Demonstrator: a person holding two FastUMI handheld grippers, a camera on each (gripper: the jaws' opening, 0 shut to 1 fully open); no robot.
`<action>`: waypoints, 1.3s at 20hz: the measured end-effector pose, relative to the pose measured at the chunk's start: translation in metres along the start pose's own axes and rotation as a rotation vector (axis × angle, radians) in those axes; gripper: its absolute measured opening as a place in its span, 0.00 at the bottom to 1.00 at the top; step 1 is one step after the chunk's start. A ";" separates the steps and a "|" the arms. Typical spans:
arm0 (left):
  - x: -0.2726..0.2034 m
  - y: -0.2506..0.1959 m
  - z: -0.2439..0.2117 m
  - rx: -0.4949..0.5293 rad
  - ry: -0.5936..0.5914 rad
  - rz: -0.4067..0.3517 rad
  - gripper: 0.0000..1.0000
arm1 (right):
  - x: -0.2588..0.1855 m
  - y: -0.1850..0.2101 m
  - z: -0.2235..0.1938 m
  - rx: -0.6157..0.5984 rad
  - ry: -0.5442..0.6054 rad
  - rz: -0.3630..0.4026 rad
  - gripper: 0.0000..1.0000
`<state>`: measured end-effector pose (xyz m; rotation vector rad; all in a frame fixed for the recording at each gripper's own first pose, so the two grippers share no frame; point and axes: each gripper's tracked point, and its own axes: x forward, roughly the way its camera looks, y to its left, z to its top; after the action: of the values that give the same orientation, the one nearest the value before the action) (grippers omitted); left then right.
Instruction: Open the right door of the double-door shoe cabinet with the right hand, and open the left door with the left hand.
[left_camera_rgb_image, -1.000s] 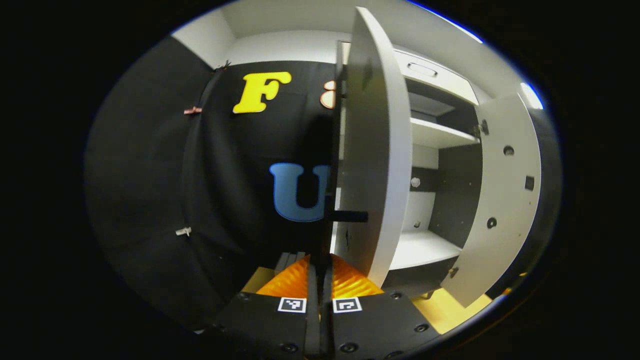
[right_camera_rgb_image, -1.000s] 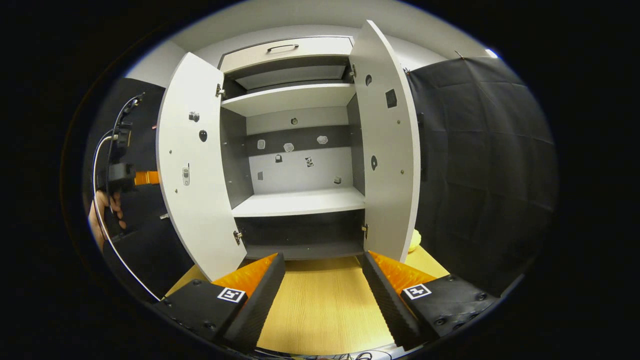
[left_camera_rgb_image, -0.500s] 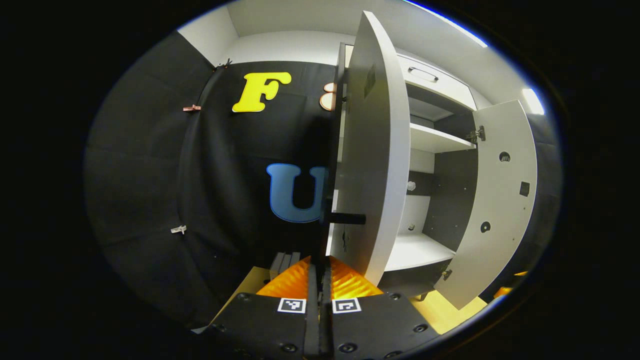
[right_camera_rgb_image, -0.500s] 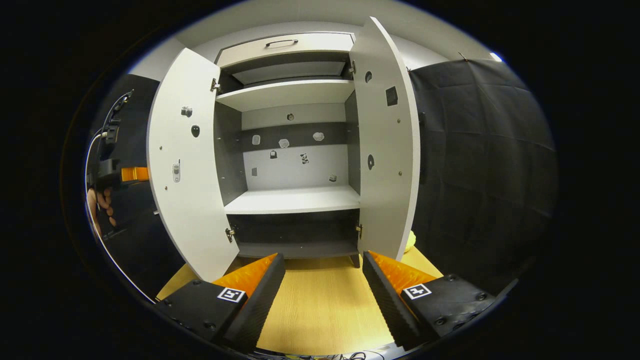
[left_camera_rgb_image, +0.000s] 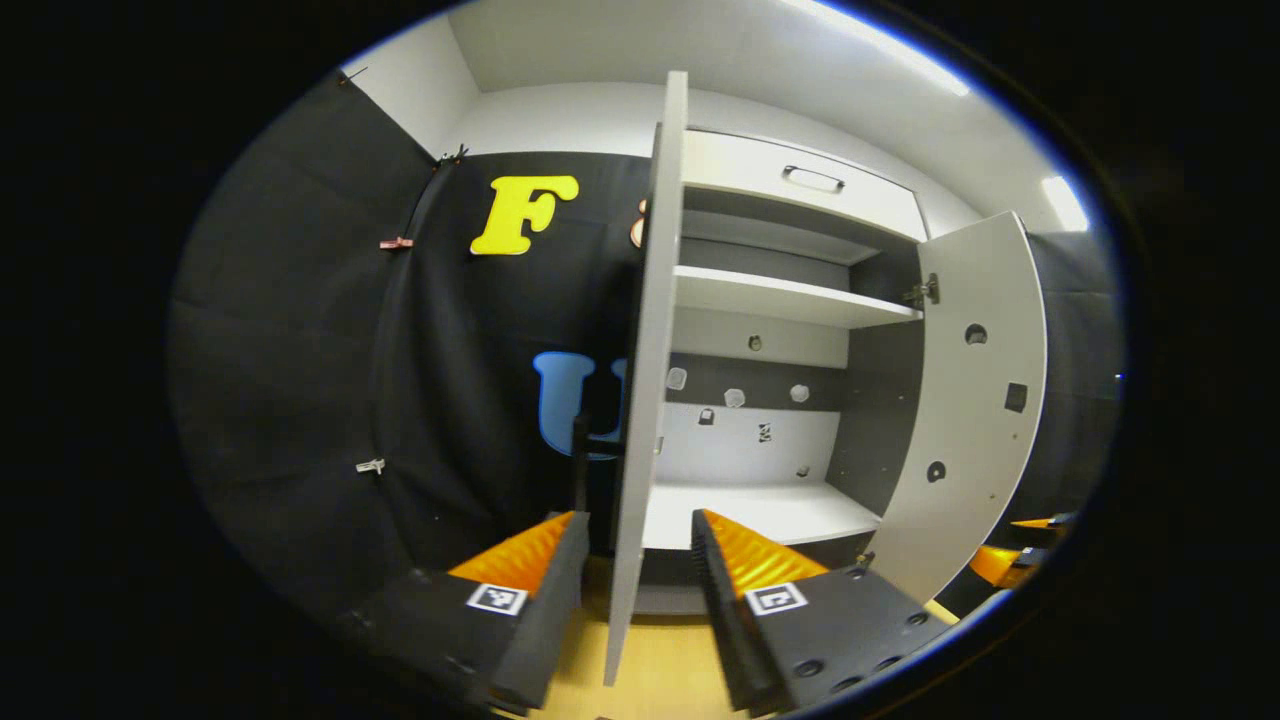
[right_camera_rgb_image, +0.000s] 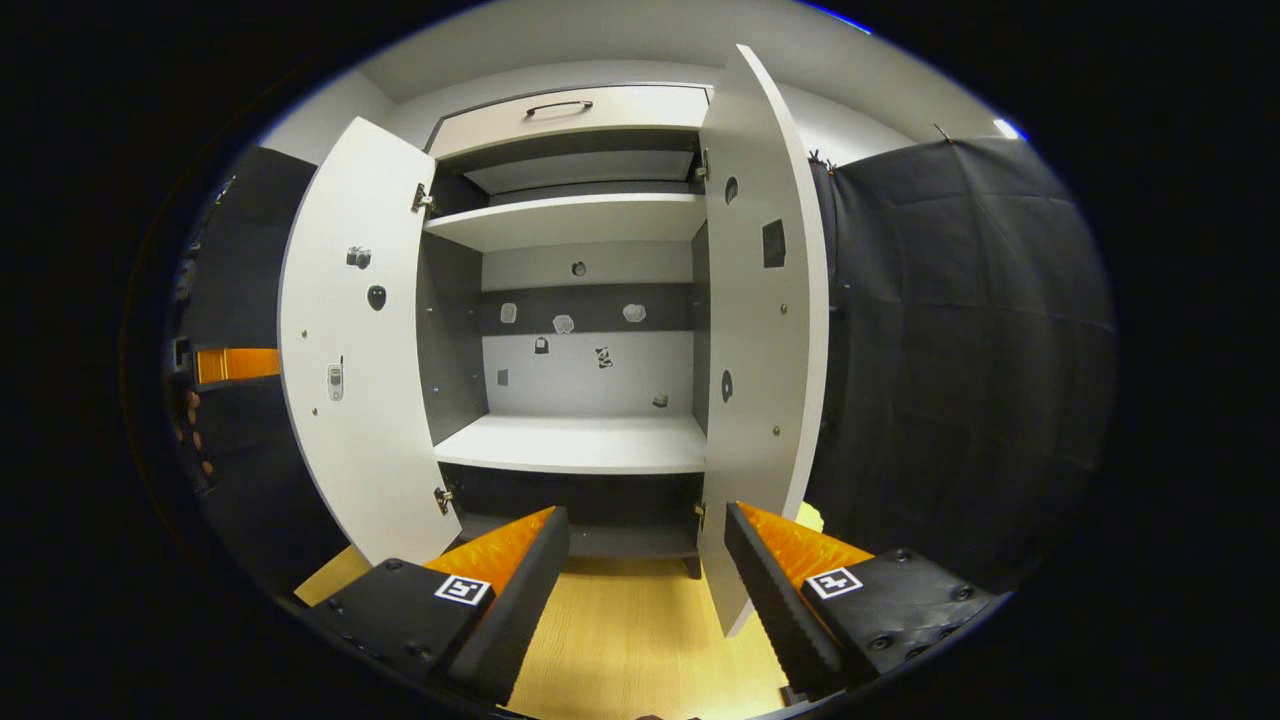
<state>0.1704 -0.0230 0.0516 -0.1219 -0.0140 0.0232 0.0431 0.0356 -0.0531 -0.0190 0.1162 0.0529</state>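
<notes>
Shoe cabinet (right_camera_rgb_image: 585, 440) is sitting on the table (right_camera_rgb_image: 640, 640), left door (right_camera_rgb_image: 345, 340) and right door (right_camera_rgb_image: 760, 330) both hanging open. Left gripper (left_camera_rgb_image: 630, 560) and right gripper (right_camera_rgb_image: 645, 555) are gaping wide, holding nothing.

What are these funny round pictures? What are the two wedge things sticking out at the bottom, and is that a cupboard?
A person holds one grabbing tool in each hand, and a little camera rides on each tool. That is why the pictures look round and bendy.

The left gripper view is taken from the left gripper. Its two fingers are spread apart, and the left door is seen edge-on between them, not squeezed.

The right gripper view is taken from the right gripper. It is open too and holds nothing.

Yes, it is a cupboard for shoes: the shoe cabinet. Both doors stand open; the right door too. The shelves look bare. It stands on a wooden floor. At the far left of that view you can see the other gripper and a hand.
</notes>
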 end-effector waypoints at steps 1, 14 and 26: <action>-0.005 -0.010 0.005 0.000 -0.012 -0.008 0.71 | 0.002 -0.001 0.004 0.011 -0.004 0.005 0.99; -0.050 -0.068 -0.036 0.019 0.028 0.016 0.95 | -0.028 -0.033 0.018 0.078 -0.030 -0.005 0.98; -0.040 -0.100 -0.032 0.118 0.003 -0.104 0.95 | -0.018 -0.007 0.052 -0.069 -0.101 0.144 0.98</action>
<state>0.1331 -0.1274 0.0318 -0.0029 -0.0163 -0.0799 0.0315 0.0290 0.0005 -0.0763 0.0148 0.2012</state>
